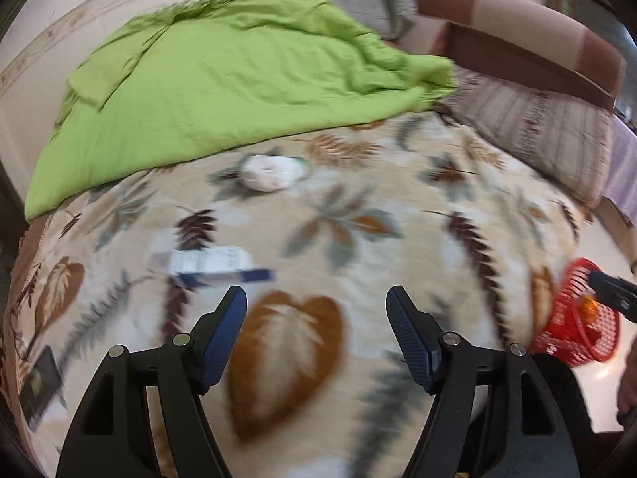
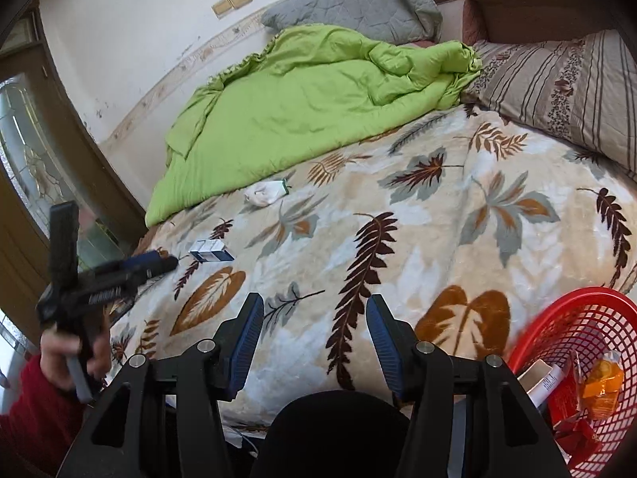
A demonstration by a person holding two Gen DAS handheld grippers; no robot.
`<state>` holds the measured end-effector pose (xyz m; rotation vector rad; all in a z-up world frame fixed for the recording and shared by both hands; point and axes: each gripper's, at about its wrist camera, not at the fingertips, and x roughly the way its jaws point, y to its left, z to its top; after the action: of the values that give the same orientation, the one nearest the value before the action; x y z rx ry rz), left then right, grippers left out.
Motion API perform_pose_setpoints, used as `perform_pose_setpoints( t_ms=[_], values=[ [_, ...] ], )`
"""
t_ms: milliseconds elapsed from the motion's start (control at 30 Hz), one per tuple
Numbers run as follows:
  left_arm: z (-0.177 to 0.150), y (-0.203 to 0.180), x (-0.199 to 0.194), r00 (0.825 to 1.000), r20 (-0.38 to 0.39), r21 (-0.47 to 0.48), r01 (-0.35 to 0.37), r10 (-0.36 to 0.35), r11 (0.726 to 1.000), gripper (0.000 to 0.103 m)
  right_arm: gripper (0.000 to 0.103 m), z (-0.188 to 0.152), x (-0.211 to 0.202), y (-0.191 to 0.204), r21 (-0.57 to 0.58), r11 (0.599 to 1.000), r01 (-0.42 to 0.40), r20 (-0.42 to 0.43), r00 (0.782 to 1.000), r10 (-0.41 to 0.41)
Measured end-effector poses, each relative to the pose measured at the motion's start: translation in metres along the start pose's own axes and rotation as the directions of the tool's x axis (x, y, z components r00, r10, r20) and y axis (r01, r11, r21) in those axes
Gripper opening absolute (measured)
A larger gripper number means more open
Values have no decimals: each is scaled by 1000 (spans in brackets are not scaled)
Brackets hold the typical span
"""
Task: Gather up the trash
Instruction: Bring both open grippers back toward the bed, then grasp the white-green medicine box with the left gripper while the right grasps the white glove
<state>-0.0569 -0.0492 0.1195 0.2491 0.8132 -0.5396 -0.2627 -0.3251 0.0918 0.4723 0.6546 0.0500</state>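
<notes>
A white and blue carton (image 1: 215,265) (image 2: 211,255) lies on the leaf-patterned bedspread (image 1: 358,215) (image 2: 398,239). Just short of it, over the bedspread, my left gripper (image 1: 316,298) hangs open with nothing between its fingers. The same left gripper (image 2: 159,265) shows in the right wrist view, held by a hand in a red sleeve. A crumpled white wrapper (image 1: 270,171) (image 2: 266,193) rests farther off beside the green quilt. My right gripper (image 2: 314,310) is open and empty above the bed's near edge. A red mesh basket (image 2: 573,362) (image 1: 573,318) with wrappers inside stands at the right.
A rumpled green quilt (image 1: 223,79) (image 2: 310,95) covers the far side of the bed. A striped pillow (image 2: 565,87) (image 1: 537,127) and a grey pillow (image 2: 354,4) lie near the headboard. A dark flat object (image 1: 40,382) sits at the bed's left edge. A wooden door (image 2: 36,183) stands left.
</notes>
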Motion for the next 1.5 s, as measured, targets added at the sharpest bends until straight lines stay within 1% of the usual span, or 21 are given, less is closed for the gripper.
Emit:
perform_pose_setpoints(
  t_ms=[133,200,267,333,433,567,633,700,800,867,933,967,1067,1133,1167,1200,1300,1333,1400,1467,1500],
  values=[
    [20,54,35,999,-16,-58,-51,50,997,72,58,5,15,0,4,1000,12,-31,999,-12],
    [25,72,48,998,-32,-81,-55,52,995,72,58,8,23,1,0,1000,20,-44,999,-20],
    [27,88,62,998,-57,-109,-44,38,993,72,58,11,32,-1,8,1000,26,-57,998,-26],
    [31,98,73,998,-65,-121,-31,23,992,72,58,14,40,-2,14,1000,27,-67,997,-26],
    [39,111,91,997,-78,-142,-40,29,989,72,58,16,52,-5,20,999,43,-85,996,-41],
    [49,131,115,994,-102,-179,-54,36,982,72,58,17,65,-10,59,998,38,-111,993,-32],
    [49,142,128,990,-143,-202,-49,20,978,72,58,15,69,-10,60,997,39,-122,992,-32],
    [43,148,137,980,-198,-227,-27,-19,973,72,58,12,71,-8,52,998,41,-129,991,-34],
    [29,144,128,976,-196,-239,46,-95,970,72,58,9,71,-10,56,997,45,-132,991,-37],
    [17,137,119,968,-204,-235,98,-148,967,72,58,7,71,-13,66,997,44,-134,990,-35],
    [5,125,107,964,-199,-210,131,-173,969,73,58,7,72,-15,72,996,44,-138,990,-33],
    [2,119,102,963,-201,-195,141,-180,971,78,58,7,72,-14,74,996,40,-139,990,-30],
    [-7,93,89,961,-203,-94,172,-188,981,80,58,8,72,-11,61,998,30,-135,991,-22],
    [-9,75,87,969,-207,-1,139,-136,990,80,58,8,72,-8,56,998,23,-132,991,-15],
    [-9,66,86,975,-202,56,109,-96,992,80,58,8,73,-7,54,998,20,-132,991,-12],
    [-8,61,86,979,-193,92,91,-72,992,80,58,7,73,-6,54,998,18,-133,991,-10],
    [0,58,80,990,-138,153,35,-13,988,80,58,6,71,-5,53,998,18,-130,991,-11],
    [4,59,81,991,-132,169,23,-1,985,80,58,6,70,-5,53,998,21,-129,992,-14],
    [9,61,88,990,-133,230,-19,50,973,80,58,5,67,-8,55,998,31,-126,992,-24],
    [11,64,102,980,-193,291,2,56,957,80,58,5,67,-12,66,997,40,-130,991,-31],
    [9,66,107,975,-210,312,3,66,950,80,58,5,68,-14,73,997,41,-131,991,-31]
  ],
)
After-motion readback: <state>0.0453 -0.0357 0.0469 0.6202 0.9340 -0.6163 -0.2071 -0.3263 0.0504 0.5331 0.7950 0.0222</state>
